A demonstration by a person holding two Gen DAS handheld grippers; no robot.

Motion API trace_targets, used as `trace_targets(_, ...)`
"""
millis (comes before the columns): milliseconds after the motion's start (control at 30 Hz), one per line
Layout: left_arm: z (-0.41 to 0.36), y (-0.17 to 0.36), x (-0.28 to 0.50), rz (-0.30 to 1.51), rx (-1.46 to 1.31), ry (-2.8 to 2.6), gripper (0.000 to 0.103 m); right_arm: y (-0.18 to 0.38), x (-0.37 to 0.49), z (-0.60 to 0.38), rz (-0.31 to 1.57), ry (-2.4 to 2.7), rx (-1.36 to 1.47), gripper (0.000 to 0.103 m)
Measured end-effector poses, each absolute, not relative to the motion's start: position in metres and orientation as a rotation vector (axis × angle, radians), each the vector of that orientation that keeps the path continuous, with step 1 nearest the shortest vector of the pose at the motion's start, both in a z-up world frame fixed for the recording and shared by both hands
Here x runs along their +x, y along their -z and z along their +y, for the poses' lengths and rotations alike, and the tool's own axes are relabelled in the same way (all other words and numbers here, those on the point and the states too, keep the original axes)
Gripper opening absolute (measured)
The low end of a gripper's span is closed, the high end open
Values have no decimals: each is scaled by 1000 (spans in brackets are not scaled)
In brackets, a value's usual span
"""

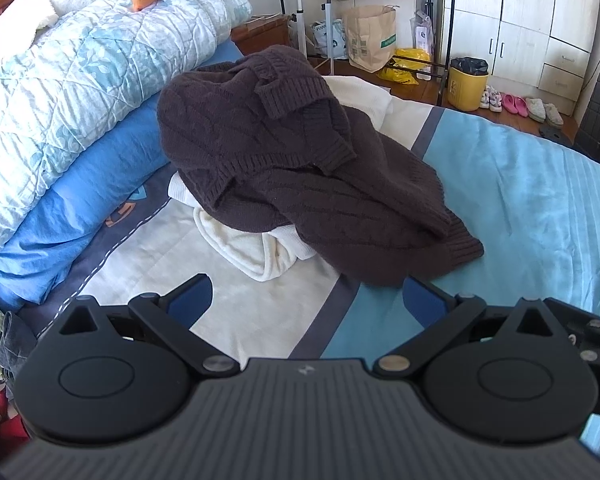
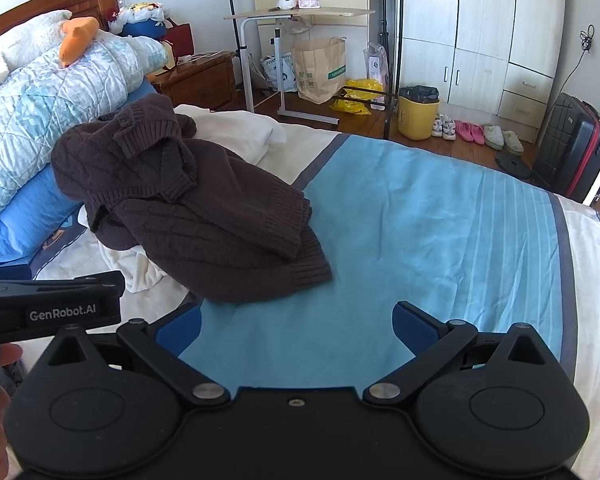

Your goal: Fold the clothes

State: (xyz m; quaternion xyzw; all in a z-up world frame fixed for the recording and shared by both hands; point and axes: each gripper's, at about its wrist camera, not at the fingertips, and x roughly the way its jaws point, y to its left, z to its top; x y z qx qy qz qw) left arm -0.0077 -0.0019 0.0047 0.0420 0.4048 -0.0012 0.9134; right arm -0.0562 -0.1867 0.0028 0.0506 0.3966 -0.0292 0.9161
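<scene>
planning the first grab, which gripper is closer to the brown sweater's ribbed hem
Left. The left gripper hovers open just short of the brown sweater, its hem almost at the fingers. The right gripper is open over bare blue sheet, further off to the sweater's right.

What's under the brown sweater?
A white garment lies crumpled under the brown sweater, showing at its near-left edge and behind it. Most of it is covered, so I can't tell what it is or whether anything else lies beneath.

A crumpled brown sweater (image 1: 300, 168) lies on white clothing (image 1: 256, 252) (partly hidden). The left gripper (image 1: 306, 300) hangs above the bedsheet (image 1: 520, 216), jaws spread.
</scene>
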Motion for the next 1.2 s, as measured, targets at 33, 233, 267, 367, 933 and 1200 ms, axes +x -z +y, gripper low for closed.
trace_targets(33, -2, -4, -8, 836, 87, 3, 103, -3, -56, -187, 817, 60, 104, 103)
trace_targets(233, -2, -3, -7, 839, 93, 5, 103, -1, -56, -187, 823, 62, 106, 103)
trace_targets(267, -2, -2, -7, 839, 92, 5, 103, -1, -55, -188, 824, 63, 106, 103)
trace_targets(367, -3, 0, -7, 845, 89, 6, 103, -1, -55, -190, 824, 65, 119, 103)
trace_targets(933, 13, 17, 9, 829, 81, -57, 103, -6, -55, -213, 688, -68, 362, 103)
trace_targets(1200, 71, 22, 35, 735, -97, -75, 97, 3, -18, -196, 602, -285, 416, 103)
